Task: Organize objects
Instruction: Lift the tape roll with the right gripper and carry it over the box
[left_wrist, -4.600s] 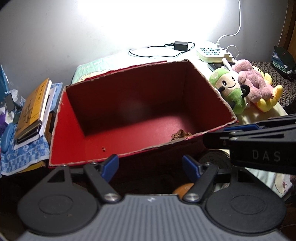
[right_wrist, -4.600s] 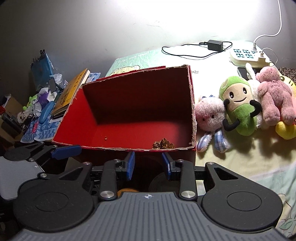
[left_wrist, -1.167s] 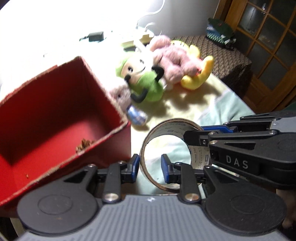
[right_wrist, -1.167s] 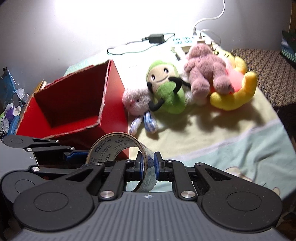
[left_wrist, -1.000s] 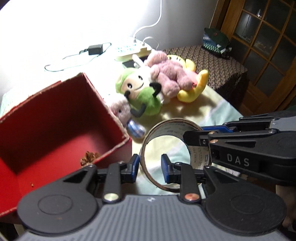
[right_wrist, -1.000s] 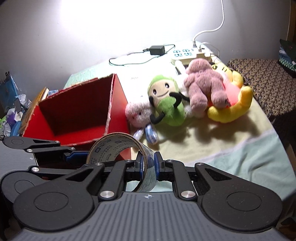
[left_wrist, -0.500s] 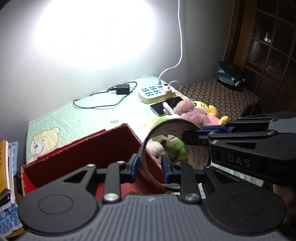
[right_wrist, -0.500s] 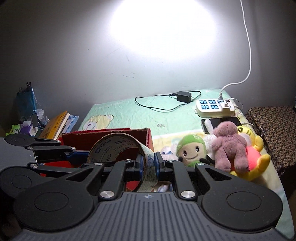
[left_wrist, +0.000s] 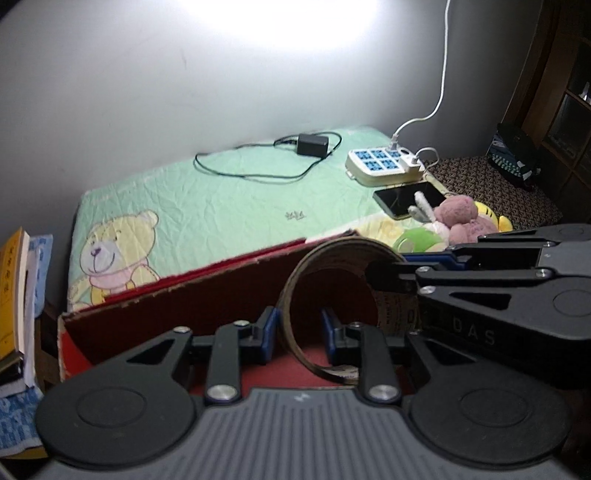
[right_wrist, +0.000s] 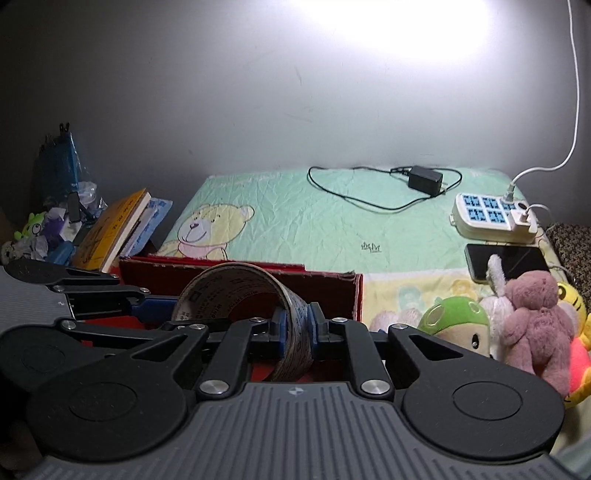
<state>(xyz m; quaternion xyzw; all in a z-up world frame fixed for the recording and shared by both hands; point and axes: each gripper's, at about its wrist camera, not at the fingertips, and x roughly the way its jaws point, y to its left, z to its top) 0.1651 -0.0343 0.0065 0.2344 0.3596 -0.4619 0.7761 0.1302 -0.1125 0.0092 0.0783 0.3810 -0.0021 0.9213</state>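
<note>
Grey wall glares under a bright light behind the bed (right_wrist: 295, 221), whose green sheet shows a printed bear. My right tool (right_wrist: 297, 328) is clamped on the wall of the tape roll (right_wrist: 236, 291), both blue pads pressed flat against it. My left tool (left_wrist: 297, 334) sits at a narrow gap with the roll's near rim between its pads; I see space on the right side, so I cannot tell whether it grips.

From the left wrist view, the roll hangs directly ahead of my left tool, above the open red box (left_wrist: 184, 306), with my right tool reaching in from the right side.

Right of my right tool lie the plush toys (right_wrist: 532, 321), huddled together on the bed. Beyond them a phone (right_wrist: 509, 266) lies just before the power strip (right_wrist: 491, 214), and a black adapter (right_wrist: 424, 179) with its cable rests further back. Left of the box stand stacked books (right_wrist: 114, 229).
</note>
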